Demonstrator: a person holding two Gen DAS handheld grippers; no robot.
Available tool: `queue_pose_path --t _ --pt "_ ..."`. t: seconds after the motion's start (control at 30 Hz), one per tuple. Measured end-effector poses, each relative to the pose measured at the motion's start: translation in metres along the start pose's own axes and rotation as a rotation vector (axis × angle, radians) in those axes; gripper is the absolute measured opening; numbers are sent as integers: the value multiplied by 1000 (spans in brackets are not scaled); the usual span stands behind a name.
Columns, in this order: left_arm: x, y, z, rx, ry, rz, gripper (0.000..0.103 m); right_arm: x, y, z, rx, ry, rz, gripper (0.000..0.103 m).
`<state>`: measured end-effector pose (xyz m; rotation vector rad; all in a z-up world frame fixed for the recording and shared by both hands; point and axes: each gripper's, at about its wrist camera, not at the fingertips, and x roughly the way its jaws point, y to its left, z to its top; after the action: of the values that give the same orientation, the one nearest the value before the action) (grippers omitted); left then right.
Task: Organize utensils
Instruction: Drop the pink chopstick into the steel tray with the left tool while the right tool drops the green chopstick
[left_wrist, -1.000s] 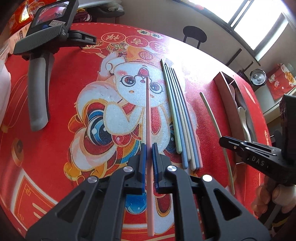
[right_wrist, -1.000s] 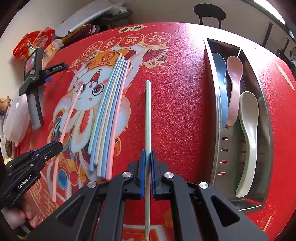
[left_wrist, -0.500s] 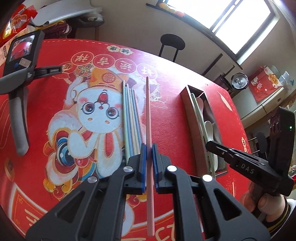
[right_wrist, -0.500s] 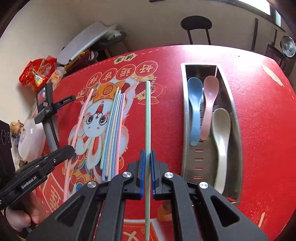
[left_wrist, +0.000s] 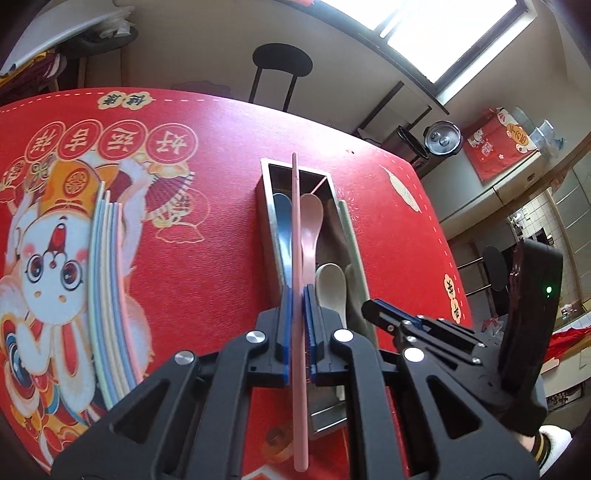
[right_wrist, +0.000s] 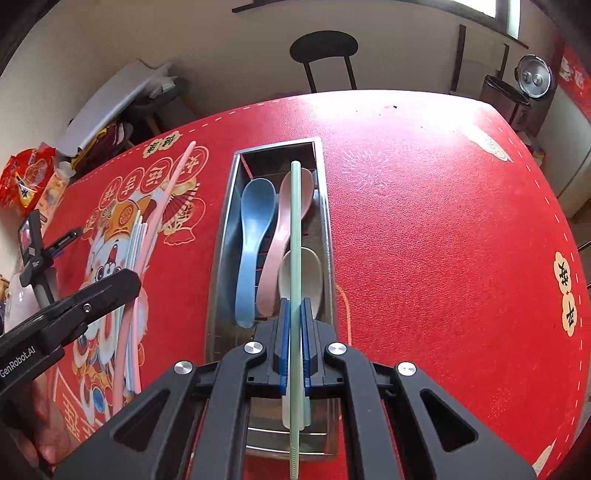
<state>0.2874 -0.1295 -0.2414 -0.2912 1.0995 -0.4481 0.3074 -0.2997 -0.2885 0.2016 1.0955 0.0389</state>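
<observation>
Steel tray (right_wrist: 221, 236) on red surface (right_wrist: 424, 221): blue spoon (right_wrist: 251, 236), pink spoon (right_wrist: 280, 236), cream spoon (right_wrist: 310, 269) lodged inside. Pink chopstick (left_wrist: 297, 258) is clamped in left tongs (left_wrist: 297, 325), green chopstick (right_wrist: 294, 240) in right tongs (right_wrist: 294, 332), both held above tray. Chopstick bundle (left_wrist: 109, 295) noted left of tray.

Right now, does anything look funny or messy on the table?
Nothing spilled or broken. One oddity: the pink spoon in the metal tray lies crooked, its handle crossing toward the blue spoon. The loose chopsticks sit bundled neatly.
</observation>
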Motion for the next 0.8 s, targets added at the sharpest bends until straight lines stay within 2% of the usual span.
queue_pose_path --t 0.23,0.4,0.63,0.7,0.77,0.8 --pt "38 -16 5 -6 61 2 11 13 -2 1 7 35 8 6" --pt "56 -8 0 -38 94 17 11 16 -6 1 21 37 -1 6" --pt "63 -11 1 -18 99 18 11 15 -7 0 42 45 6 7" --pt "59 -11 4 -11 88 6 17 9 -7 0 52 28 12 7" --pt "51 -10 6 -7 73 4 21 2 -7 0 53 11 16 11" --pt "46 -10 8 -8 65 3 24 -4 -6 0 53 -2 19 21"
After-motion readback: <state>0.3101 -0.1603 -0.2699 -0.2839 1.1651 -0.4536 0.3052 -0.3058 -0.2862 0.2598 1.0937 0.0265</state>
